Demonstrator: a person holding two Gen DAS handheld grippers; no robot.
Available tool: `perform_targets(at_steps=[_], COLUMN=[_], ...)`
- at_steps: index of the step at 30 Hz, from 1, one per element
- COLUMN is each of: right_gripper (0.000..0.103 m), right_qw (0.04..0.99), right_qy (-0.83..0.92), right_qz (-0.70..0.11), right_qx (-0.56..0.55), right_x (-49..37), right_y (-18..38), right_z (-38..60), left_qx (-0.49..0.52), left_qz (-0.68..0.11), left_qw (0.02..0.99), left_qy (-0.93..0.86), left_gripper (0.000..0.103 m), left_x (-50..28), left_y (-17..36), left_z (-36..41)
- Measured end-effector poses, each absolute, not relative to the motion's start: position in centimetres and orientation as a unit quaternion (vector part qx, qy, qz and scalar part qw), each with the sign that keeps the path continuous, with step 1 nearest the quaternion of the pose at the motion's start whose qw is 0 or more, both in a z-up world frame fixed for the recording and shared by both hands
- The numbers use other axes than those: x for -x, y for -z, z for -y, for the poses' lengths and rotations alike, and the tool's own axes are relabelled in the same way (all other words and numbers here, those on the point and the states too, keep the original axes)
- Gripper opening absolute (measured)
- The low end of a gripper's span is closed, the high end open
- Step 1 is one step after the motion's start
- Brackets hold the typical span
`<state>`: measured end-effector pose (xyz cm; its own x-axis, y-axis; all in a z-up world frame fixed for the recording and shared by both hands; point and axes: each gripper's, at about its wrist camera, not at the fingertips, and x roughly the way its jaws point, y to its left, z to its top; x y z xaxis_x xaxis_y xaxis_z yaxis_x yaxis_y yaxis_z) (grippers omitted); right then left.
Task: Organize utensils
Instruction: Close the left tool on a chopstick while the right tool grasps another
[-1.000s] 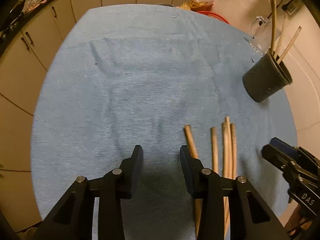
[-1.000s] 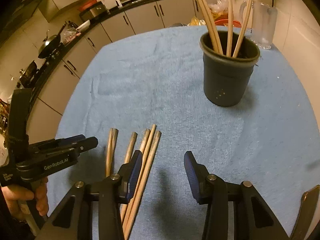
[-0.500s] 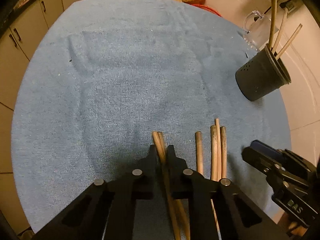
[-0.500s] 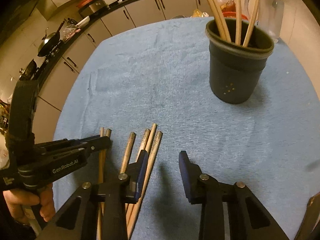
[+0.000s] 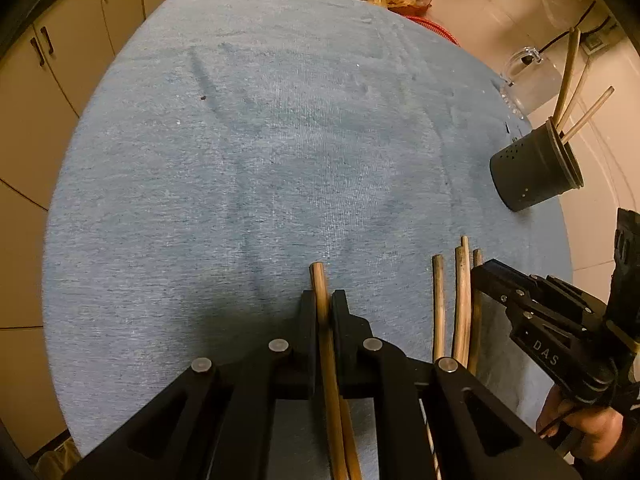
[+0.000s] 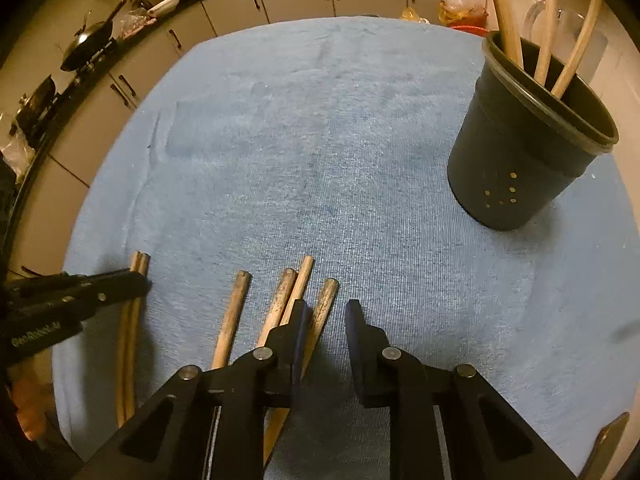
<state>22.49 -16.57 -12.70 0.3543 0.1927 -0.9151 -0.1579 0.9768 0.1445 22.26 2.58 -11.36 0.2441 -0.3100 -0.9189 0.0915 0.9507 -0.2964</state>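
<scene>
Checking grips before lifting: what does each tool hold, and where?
The left tool is shut on a pair of chopsticks near their far tips. The right tool, jaws closing, grips nothing yet.

- Six wooden chopsticks (image 6: 232, 316) lying on the blue cloth (image 6: 340, 152): a pair at left, four more beside it.
- Three sticks (image 6: 506, 8) standing in one black holder cup (image 6: 520, 160).
- Two grippers showing: left gripper (image 5: 324, 312), right gripper (image 6: 326, 320).

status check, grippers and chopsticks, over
Left gripper shut on chopstick pair. Right gripper closing, nothing pinched. Holder path clear.
</scene>
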Motion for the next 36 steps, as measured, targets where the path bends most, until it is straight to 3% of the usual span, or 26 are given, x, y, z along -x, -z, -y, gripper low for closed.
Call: perform_targets(at_steps=[10, 23, 36], right_gripper=[0.015, 0.015, 0.015], right_qw=[0.824, 0.822, 0.825], right_qy=[-0.096, -0.080, -0.074], right_qz=[-0.557, -0.559, -0.557], right_qx=[-0.041, -0.073, -0.061], right_x=[-21.7, -20.9, -20.9], right_y=[13.1, 12.6, 13.0], right_z=[19.6, 21.8, 20.1], left_qx=[0.073, 0.075, 0.043], left_qz=[-0.602, -0.602, -0.603], left_qw=[0.785, 0.788, 0.790], left_qy=[0.128, 0.103, 0.105], left_gripper=[0.009, 0.009, 0.007], left_x=[-21.0, -20.2, -20.3], left_y=[11.0, 10.6, 11.1], left_z=[-3.8, -5.8, -3.1])
